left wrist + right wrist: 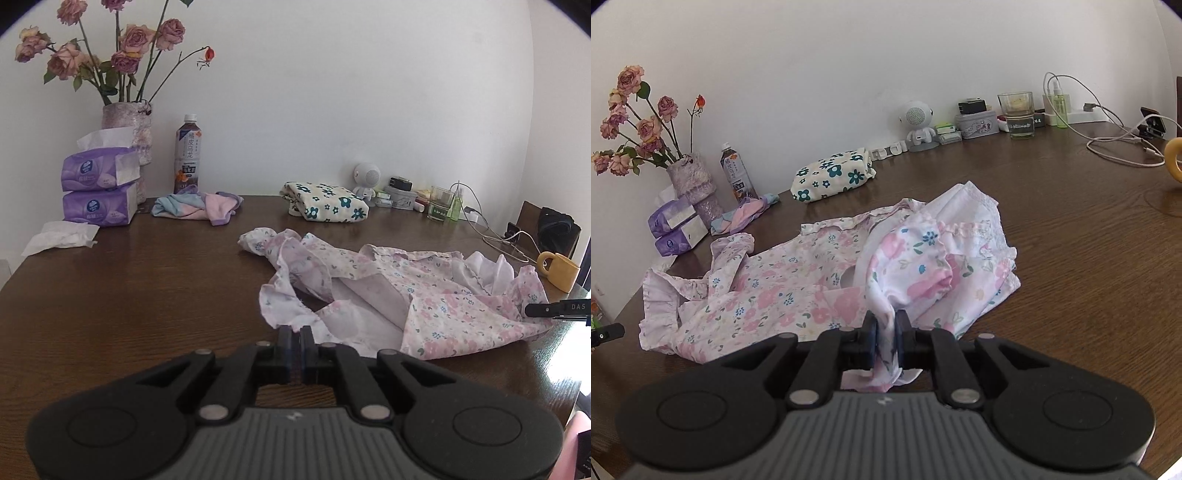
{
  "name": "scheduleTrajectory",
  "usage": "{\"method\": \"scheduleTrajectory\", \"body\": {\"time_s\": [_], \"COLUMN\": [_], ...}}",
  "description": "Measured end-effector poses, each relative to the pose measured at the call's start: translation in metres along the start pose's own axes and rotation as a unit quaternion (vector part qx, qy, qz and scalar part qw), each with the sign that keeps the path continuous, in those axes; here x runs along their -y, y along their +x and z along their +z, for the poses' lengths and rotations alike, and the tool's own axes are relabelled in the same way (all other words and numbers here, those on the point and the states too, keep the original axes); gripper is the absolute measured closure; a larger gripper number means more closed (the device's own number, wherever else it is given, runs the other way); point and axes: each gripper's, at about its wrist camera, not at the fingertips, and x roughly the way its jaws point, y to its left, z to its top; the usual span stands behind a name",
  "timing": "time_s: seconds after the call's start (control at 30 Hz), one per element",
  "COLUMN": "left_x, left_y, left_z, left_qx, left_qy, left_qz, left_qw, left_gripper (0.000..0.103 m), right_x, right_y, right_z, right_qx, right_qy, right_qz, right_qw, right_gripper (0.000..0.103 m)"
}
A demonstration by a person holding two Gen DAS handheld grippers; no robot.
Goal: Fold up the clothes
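A pink floral garment (783, 295) is seen spread loosely across the dark wooden worktop (1071, 240), rumpled, with ruffled sleeves twisted and its pale lining turned out in places. No crease or neat fold is shown on it, so folding of this piece is judged unfinished. A second piece, a cream cloth with teal flowers (325, 201), is found near the wall as a compact folded bundle; whether that was done in this job cannot be told. A small pastel cloth (199, 208) is left crumpled by the bottle (188, 155).

The right tool (885, 332) is shown clamped on a bunched edge of the garment, fabric being pinched between its pads and trailing out behind them; the cloth is lifted into a hump just ahead of it. The left tool (294, 345) is seen with its pads drawn nearly together at the garment's near hem, touching or just beside a ruffled edge; whether cloth is caught between them cannot be told. The bulk of the garment is laid ahead and to the right of the left tool.
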Motion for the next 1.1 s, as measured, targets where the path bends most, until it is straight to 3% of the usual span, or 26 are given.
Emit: {"method": "scheduleTrajectory", "body": {"time_s": [0.03, 0.07, 0.1, 0.13, 0.2, 0.3, 0.37, 0.47, 0.57, 0.6, 0.63, 0.7, 0.77, 0.83, 1.0, 1.1], "left_x": [0.002, 0.005, 0.007, 0.011, 0.017, 0.023, 0.024, 0.03, 0.027, 0.024, 0.02, 0.014, 0.007, -0.001, -0.031, -0.048], "left_y": [0.003, 0.005, 0.01, 0.015, 0.03, 0.056, 0.078, 0.117, 0.141, 0.143, 0.145, 0.149, 0.145, 0.129, 0.078, 0.048], "left_z": [0.004, 0.008, 0.013, 0.019, 0.029, 0.048, 0.062, 0.074, 0.073, 0.071, 0.069, 0.066, 0.063, 0.061, 0.053, 0.044], "left_qx": [0.0, -0.001, -0.003, -0.006, -0.011, -0.021, -0.03, -0.061, -0.083, -0.088, -0.093, -0.103, -0.097, -0.078, -0.022, 0.007], "left_qy": [0.0, 0.001, 0.002, 0.007, 0.02, 0.034, 0.041, 0.078, 0.098, 0.099, 0.1, 0.102, 0.101, 0.093, 0.025, -0.021], "left_qz": [-0.004, -0.007, -0.008, -0.008, -0.006, -0.002, 0.004, 0.045, 0.085, 0.084, 0.083, 0.08, 0.078, 0.081, 0.087, 0.098], "left_qw": [1.0, 1.0, 1.0, 0.9999, 0.9997, 0.9992, 0.9987, 0.9941, 0.988, 0.9876, 0.9871, 0.9862, 0.987, 0.9893, 0.9957, 0.9949], "left_gripper": [0.086, 0.078, 0.059, 0.045, 0.038, 0.038, 0.034, 0.032, 0.034, 0.041, 0.05, 0.099, 0.1, 0.1, 0.1, 0.1], "right_x": [0.002, 0.004, 0.004, 0.004, 0.001, -0.003, -0.002, 0.003, 0.004, 0.005, 0.005, 0.004, 0.002, 0.0, -0.004, -0.006], "right_y": [-0.004, -0.009, -0.014, -0.02, -0.028, -0.036, -0.036, -0.03, -0.021, -0.018, -0.015, -0.008, -0.001, 0.006, 0.022, 0.025], "right_z": [-0.001, 0.0, -0.001, -0.001, -0.002, -0.001, 0.0, 0.001, -0.001, -0.001, -0.002, -0.002, -0.002, -0.002, -0.002, -0.002], "right_qx": [0.004, 0.01, 0.017, 0.023, 0.033, 0.046, 0.048, 0.042, 0.031, 0.028, 0.024, 0.017, 0.011, 0.004, -0.01, -0.012], "right_qy": [0.01, 0.018, 0.021, 0.022, 0.022, 0.007, 0.004, 0.013, 0.012, 0.012, 0.011, 0.003, -0.005, -0.014, -0.035, -0.042], "right_qz": [0.005, 0.009, 0.011, 0.011, 0.009, -0.011, -0.029, -0.039, -0.044, -0.044, -0.044, -0.042, -0.041, -0.039, -0.033, -0.025], "right_qw": [1.0, 1.0, 1.0, 0.999, 0.999, 0.999, 0.998, 0.998, 0.998, 0.999, 0.999, 0.999, 0.999, 0.999, 0.999, 0.999], "right_gripper": [0.066, 0.058, 0.049, 0.048, 0.043, 0.031, 0.03, 0.03, 0.03, 0.03, 0.03, 0.03, 0.036, 0.064, 0.075, 0.075]}}
